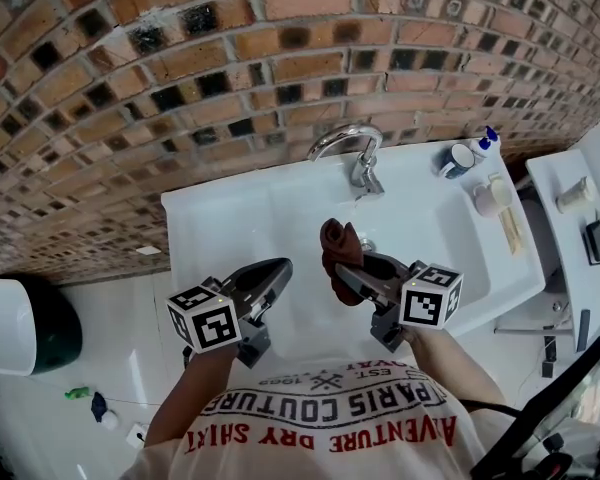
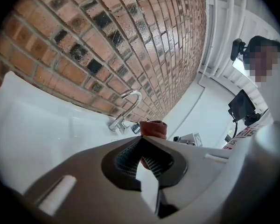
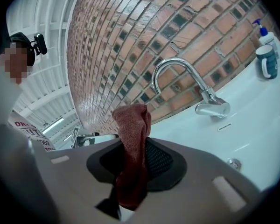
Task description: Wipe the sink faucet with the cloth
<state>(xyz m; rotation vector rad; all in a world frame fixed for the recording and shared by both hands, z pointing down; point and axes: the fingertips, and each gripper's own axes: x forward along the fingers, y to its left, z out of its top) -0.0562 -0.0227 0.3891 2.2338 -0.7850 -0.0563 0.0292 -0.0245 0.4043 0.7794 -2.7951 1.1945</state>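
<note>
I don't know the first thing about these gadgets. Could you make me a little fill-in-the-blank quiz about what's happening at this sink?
1. The reddish cloth is clamped in the ___ hand-held gripper.
2. The left hand-held gripper is shut and holds ___.
3. The chrome faucet stands at the back of the white sink, in front of a wall made of ___.

Missing words: right; nothing; brick
</note>
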